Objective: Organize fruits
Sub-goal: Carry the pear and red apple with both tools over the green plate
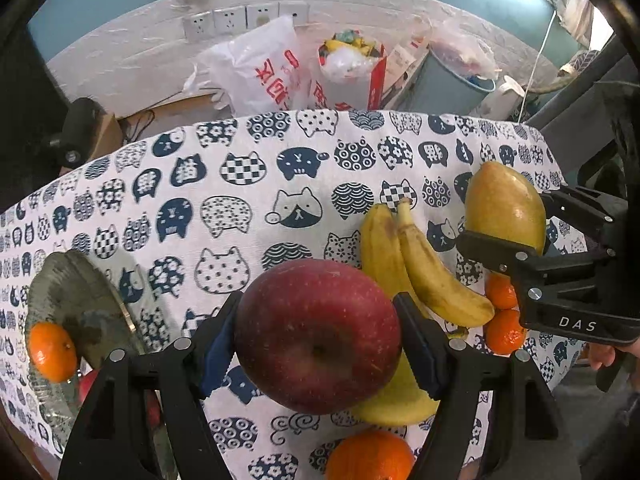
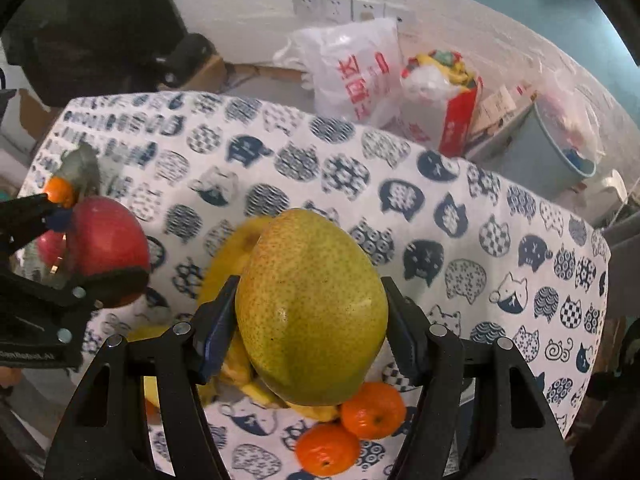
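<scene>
One apple (image 1: 318,334), one pear (image 2: 312,306), two bananas (image 1: 416,264), four tangerines (image 1: 52,352)

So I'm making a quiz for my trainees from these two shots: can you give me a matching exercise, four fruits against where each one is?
Things:
1. red apple
2. pear
3. bananas
4. small orange at far left

Places:
A. lying on the cat-print cloth
B. held in the right gripper
C. on the glass plate
D. held in the left gripper

Pairs: 1-D, 2-B, 3-A, 4-C
</scene>
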Motion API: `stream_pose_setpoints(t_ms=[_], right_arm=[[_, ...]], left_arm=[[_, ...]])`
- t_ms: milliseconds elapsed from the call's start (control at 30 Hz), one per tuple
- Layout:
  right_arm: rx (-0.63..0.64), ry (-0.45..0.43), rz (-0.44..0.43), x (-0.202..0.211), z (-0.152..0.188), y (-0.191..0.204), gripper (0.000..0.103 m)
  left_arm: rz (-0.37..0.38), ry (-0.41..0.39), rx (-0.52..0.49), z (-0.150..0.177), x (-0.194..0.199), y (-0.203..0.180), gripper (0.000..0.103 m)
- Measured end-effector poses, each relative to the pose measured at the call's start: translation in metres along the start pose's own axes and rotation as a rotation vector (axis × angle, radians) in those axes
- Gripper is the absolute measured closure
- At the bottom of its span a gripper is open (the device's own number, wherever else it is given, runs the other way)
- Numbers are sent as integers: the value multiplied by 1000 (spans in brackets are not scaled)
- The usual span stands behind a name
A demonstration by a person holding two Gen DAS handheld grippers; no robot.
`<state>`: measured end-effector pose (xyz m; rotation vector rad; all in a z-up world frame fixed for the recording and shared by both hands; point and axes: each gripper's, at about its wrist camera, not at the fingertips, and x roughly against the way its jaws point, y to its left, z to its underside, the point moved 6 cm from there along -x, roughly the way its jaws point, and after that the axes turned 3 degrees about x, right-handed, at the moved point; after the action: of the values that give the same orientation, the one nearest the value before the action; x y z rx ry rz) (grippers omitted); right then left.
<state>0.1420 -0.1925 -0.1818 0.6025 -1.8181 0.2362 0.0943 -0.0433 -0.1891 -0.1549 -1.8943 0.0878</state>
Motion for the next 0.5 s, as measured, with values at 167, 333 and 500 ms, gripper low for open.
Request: stream_pose_setpoints(t_ms=[167,333,500], right_arm=[[27,-38,-20,10,-14,17,36],[59,-73,-41,19,-27,40,36],[92,-97,-61,27,-38,63,36]], left_arm=[[-17,-36,2,3,17,8,28],[-26,-66,23,7,36,24,28],[-37,-93,46,13,56,43,28]])
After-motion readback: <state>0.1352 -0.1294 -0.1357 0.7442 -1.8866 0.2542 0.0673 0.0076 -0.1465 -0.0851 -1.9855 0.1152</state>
